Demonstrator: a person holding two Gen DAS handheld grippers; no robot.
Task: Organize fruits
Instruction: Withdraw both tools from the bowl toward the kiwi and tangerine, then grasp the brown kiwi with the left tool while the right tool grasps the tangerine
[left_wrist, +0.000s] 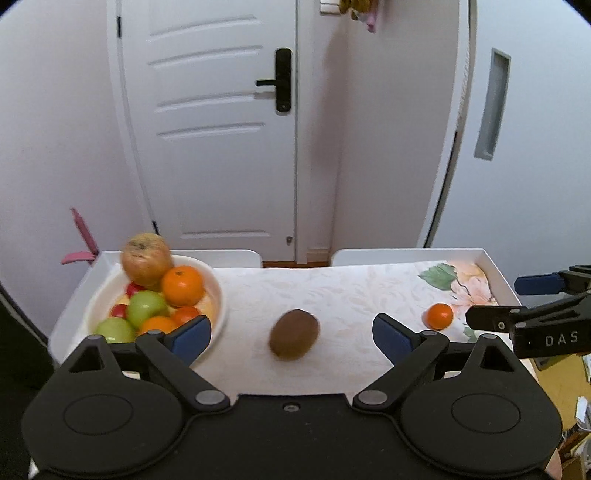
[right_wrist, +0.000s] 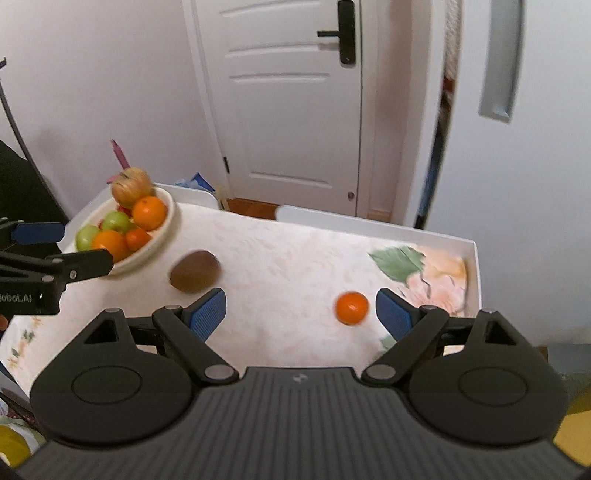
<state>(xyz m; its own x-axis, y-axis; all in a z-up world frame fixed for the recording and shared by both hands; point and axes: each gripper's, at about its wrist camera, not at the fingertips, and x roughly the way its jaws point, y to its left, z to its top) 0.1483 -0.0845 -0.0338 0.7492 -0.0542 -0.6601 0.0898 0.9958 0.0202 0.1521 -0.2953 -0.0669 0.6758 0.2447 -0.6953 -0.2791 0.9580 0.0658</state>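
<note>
The white bowl (left_wrist: 218, 291) stands at the left end of the tray-like table (left_wrist: 495, 273), on the patterned cloth (left_wrist: 332, 291). It is heaped with fruit: a russet apple (left_wrist: 146, 263) on top, an orange (left_wrist: 183, 286) beside it, green apples (left_wrist: 146, 307) and smaller red and orange fruit below. Judged from the task, the bowl is the collection point, so the fruit is piled there rather than spread out.

The left gripper (left_wrist: 291, 336) is spread wide and holds nothing. The kiwi (left_wrist: 293, 334) lies loose on the cloth directly ahead, framed between the two blue pads (left_wrist: 192, 338), with no contact visible. This alignment suggests the kiwi is the left gripper's target.

The right gripper (right_wrist: 301, 314) is likewise spread wide and empty. The small tangerine (right_wrist: 351, 307) lies on the cloth ahead, between the fingers but nearer the right one, apart from both. It rests well apart from the bowl, near the floral print (right_wrist: 436, 273) at the right end.
</note>
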